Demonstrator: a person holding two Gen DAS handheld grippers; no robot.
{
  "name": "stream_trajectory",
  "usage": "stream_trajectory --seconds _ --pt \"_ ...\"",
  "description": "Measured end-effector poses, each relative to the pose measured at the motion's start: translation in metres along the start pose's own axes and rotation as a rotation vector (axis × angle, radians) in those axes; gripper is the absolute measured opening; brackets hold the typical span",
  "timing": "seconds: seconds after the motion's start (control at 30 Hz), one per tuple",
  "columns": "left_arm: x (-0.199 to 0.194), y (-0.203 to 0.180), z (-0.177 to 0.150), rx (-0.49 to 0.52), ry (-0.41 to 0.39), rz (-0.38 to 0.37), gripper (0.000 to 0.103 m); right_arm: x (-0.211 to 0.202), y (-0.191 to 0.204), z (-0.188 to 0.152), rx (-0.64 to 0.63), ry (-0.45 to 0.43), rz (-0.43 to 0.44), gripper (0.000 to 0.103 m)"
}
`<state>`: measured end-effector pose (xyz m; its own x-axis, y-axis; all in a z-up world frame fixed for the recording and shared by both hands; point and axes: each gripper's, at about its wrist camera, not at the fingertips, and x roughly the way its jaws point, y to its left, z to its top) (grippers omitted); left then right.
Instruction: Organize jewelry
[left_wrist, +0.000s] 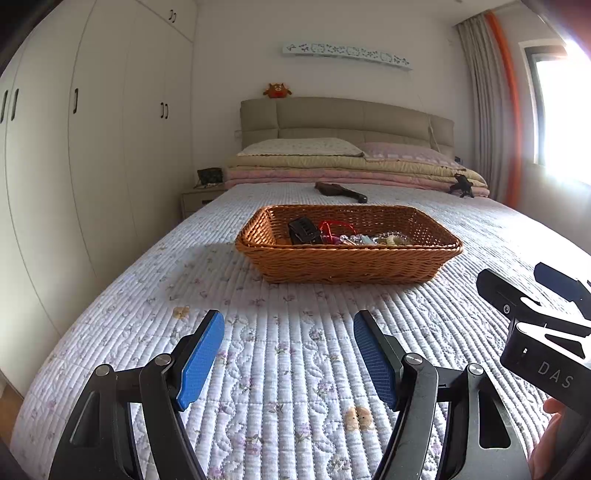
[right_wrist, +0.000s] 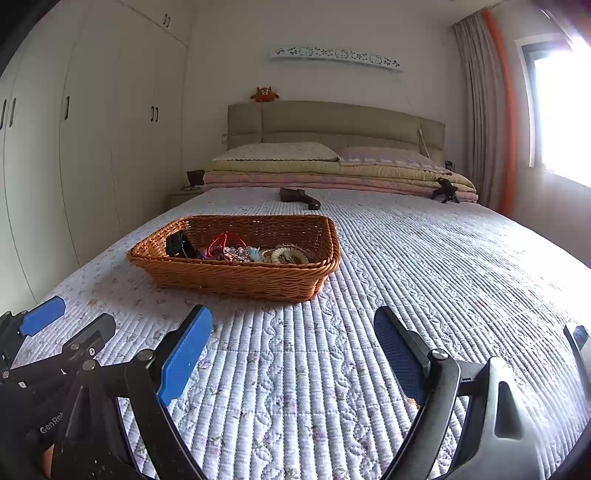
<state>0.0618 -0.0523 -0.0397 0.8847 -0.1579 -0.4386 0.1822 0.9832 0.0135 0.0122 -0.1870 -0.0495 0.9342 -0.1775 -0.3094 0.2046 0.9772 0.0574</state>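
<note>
A brown wicker basket (left_wrist: 347, 258) (right_wrist: 236, 273) stands on the quilted bed. Inside it lie a black strap-like piece (left_wrist: 303, 229) (right_wrist: 179, 244), a red cord (left_wrist: 328, 226) (right_wrist: 221, 240), clear beads (right_wrist: 236, 254) and a pale beaded bracelet (right_wrist: 290, 255). My left gripper (left_wrist: 289, 341) hovers over the quilt short of the basket, open and empty. My right gripper (right_wrist: 293, 339) hangs to the right of it, also open with nothing between its blue pads. Each gripper shows at the edge of the other's view: right gripper (left_wrist: 532, 291), left gripper (right_wrist: 70, 321).
The lilac quilt (left_wrist: 295, 369) covers the bed. A dark brush-like object (left_wrist: 340, 190) lies beyond the basket. Folded blankets and pillows (left_wrist: 332, 166) are stacked at the headboard, with a small black tripod (left_wrist: 461, 184) beside them. White wardrobes line the left; a bright window sits right.
</note>
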Motion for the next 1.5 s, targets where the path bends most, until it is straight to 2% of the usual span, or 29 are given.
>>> stream_trajectory --seconds 0.17,1.5 --pt "0.0004 -0.0001 0.0 0.001 0.0 0.0 0.074 0.0 -0.001 -0.0004 0.001 -0.002 0.0 0.094" --pt "-0.0042 -0.0039 0.0004 0.015 -0.026 0.017 0.074 -0.0059 -0.0053 0.0017 0.008 -0.016 0.002 0.097"
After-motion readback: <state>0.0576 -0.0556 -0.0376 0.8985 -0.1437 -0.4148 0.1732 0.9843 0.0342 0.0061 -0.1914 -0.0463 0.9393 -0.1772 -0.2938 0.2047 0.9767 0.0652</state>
